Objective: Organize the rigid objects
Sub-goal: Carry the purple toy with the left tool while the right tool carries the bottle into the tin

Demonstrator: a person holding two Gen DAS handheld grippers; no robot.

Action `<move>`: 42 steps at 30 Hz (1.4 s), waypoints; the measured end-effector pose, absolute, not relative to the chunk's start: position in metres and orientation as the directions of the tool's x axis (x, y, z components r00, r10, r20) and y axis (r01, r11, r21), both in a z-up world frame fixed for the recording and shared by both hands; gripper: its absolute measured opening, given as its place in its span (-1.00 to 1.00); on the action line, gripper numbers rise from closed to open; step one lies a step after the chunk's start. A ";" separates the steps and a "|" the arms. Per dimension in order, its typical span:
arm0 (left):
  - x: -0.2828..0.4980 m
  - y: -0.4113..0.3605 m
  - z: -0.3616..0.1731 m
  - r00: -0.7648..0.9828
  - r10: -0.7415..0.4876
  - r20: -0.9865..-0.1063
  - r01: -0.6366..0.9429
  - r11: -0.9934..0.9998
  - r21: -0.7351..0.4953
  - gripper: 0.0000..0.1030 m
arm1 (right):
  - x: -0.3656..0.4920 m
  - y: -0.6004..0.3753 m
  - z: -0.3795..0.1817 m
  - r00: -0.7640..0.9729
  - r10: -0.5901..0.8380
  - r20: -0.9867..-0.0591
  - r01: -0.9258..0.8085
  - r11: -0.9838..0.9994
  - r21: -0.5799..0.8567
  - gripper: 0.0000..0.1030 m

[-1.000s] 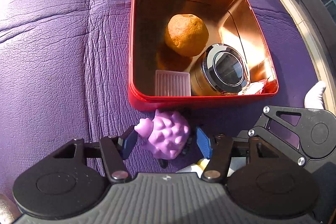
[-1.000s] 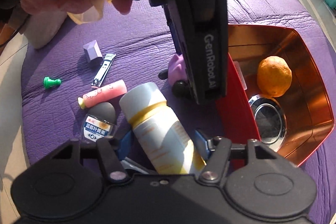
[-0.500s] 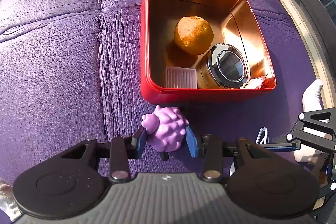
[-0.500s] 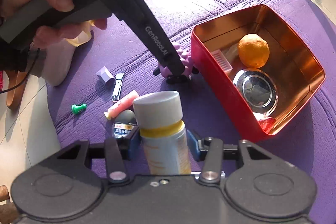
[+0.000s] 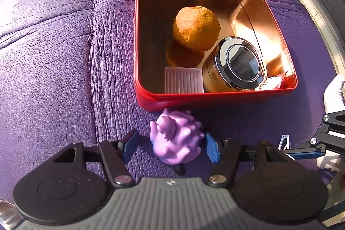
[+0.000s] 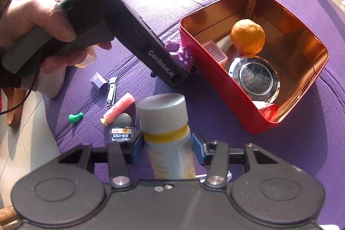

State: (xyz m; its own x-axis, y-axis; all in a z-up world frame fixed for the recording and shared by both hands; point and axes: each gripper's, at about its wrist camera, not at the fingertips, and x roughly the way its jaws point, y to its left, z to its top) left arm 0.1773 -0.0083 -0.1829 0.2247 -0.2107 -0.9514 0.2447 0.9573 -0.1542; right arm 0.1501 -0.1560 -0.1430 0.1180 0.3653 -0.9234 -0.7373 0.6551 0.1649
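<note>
A red tin (image 5: 215, 98) with a copper inside lies on the purple leather. It holds an orange (image 5: 196, 28), a round chrome-lidded jar (image 5: 239, 64), a white ribbed tray (image 5: 183, 80) and a wrapper. My left gripper (image 5: 172, 144) is open around a purple spiky toy (image 5: 176, 139); its right pad touches the toy, its left pad stands apart. The toy leans against the tin's near wall (image 6: 180, 55). My right gripper (image 6: 166, 147) is shut on a pale bottle (image 6: 168, 139) with a grey cap and yellow band, held upright above the leather, left of the tin (image 6: 248, 105).
Loose on the leather left of the bottle: a pink tube (image 6: 118, 108), a small dark jar (image 6: 123, 127), a nail clipper (image 6: 111, 91), a purple block (image 6: 98, 81), a green pin (image 6: 75, 118). The cushion edge and floor lie beyond them.
My left gripper has opened around the purple toy, which has tipped against the tin. My right gripper has lifted the bottle higher and drawn back.
</note>
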 end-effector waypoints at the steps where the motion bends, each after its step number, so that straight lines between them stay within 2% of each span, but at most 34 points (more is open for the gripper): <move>1: 0.175 -0.011 -0.182 0.235 -0.208 -0.950 0.255 0.956 -0.146 -0.01 | 0.151 -0.158 -0.143 0.120 0.366 -0.923 -0.729 0.663 0.169 -0.09; 11: 0.165 -0.001 -0.144 0.237 -0.175 -0.956 0.296 0.950 -0.101 -0.02 | 0.165 -0.184 -0.111 0.153 0.378 -0.913 -0.618 0.757 0.210 -0.13; 19: 0.168 0.012 -0.085 0.268 -0.254 -0.929 0.302 0.938 -0.169 -0.02 | 0.196 -0.211 -0.062 0.270 0.411 -0.871 -0.501 0.832 0.237 -0.13; 23: 0.182 0.006 -0.071 0.316 -0.251 -0.915 0.290 0.944 -0.159 -0.02 | 0.215 -0.216 -0.050 0.326 0.397 -0.858 -0.453 0.862 0.227 -0.13; 33: 0.223 -0.026 -0.096 0.338 -0.222 -0.915 0.259 0.956 -0.137 -0.02 | 0.282 -0.226 -0.076 0.366 0.340 -0.867 -0.230 0.935 0.270 -0.15; 42: 0.241 -0.040 -0.136 0.295 -0.182 -0.938 0.263 0.959 -0.104 -0.02 | 0.319 -0.210 -0.109 0.360 0.259 -0.896 -0.215 0.958 0.191 -0.15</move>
